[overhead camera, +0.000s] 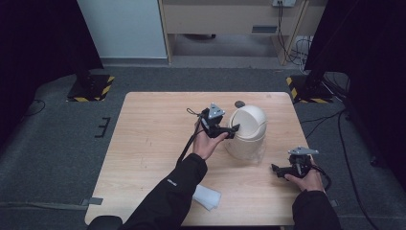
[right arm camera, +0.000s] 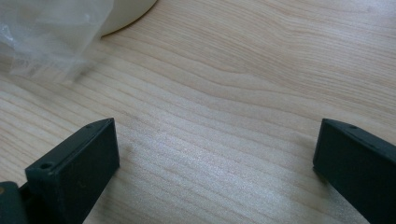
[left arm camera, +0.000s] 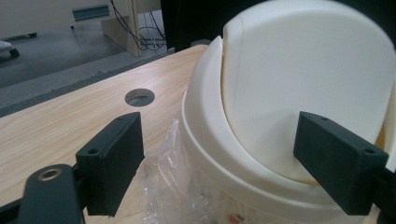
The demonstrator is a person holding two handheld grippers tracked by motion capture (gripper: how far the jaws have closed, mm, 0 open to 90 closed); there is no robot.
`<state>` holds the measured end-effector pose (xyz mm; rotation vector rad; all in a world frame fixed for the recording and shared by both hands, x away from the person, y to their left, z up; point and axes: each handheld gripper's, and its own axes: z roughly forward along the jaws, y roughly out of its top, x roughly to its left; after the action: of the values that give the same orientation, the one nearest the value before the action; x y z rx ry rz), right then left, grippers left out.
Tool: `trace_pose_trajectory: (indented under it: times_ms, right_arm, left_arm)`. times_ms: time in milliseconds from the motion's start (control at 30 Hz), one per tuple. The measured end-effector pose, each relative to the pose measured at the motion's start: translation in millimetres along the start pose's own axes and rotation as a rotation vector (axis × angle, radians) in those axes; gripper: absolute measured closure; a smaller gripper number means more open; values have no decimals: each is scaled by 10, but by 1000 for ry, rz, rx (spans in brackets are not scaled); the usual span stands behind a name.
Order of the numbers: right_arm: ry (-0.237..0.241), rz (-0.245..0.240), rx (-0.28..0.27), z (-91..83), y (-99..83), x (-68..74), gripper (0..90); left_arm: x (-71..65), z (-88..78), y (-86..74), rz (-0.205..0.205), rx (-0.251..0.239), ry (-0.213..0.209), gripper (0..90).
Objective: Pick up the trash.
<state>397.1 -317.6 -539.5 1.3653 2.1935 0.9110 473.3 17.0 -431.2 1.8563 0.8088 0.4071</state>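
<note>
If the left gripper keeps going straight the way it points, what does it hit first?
Most likely the cream swing lid of the small bin. The left gripper has open jaws either side of it, already close, though the exact gap is hard to judge.

Bin on table, mid-right

Black sleeves; each hand-held gripper black, grey three-cornered top plate, trailing black cable, screw-holed jaws.
</note>
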Motion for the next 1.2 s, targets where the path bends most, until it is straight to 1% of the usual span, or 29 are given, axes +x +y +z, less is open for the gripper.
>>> trace_pose_trajectory:
  times_ms: [67,133,200,333,433,533,633,667,767,800,833,900,967,1033,1100,1200]
  right_arm:
    - [0,0,0,0,0,0,5]
    - [0,0,0,0,0,0,5]
    - [0,0,0,0,0,0,5]
    - [0,0,0,0,0,0,5]
    - [0,0,0,0,0,0,5]
    - [0,0,0,0,0,0,5]
    - [0,1,0,0,0,0,5]
    - [0,0,0,0,0,0,5]
    - [0,0,0,0,0,0,5]
    - [0,0,0,0,0,0,5]
    - [0,0,0,0,0,0,5]
    - [0,0,0,0,0,0,5]
    - [0,0,0,0,0,0,5]
    - [0,0,0,0,0,0,5]
    - [0,0,0,0,0,0,5]
    - [0,0,0,0,0,0,5]
  left_arm:
    - [-2,34,-2,-3,2,1,154]
    - [-2,72,2,-2,14,7,152]
    - [-9,126,22,10,35,11,150]
    - [-7,170,43,11,51,19,145]
    - [-1,208,33,-3,47,17,150]
    - [12,245,6,-3,67,17,152]
    - [23,247,5,-2,62,12,163]
    - [23,241,11,-4,53,6,163]
    - [21,201,41,0,24,-4,171]
    - [16,160,60,4,15,-15,171]
    - [16,160,60,4,15,-15,171]
    - [11,108,73,9,11,-22,170]
    - [12,53,79,12,13,-37,165]
    - [14,-22,83,25,11,-40,168]
    - [20,-116,77,27,4,-51,171]
    - [32,-276,48,35,10,-69,177]
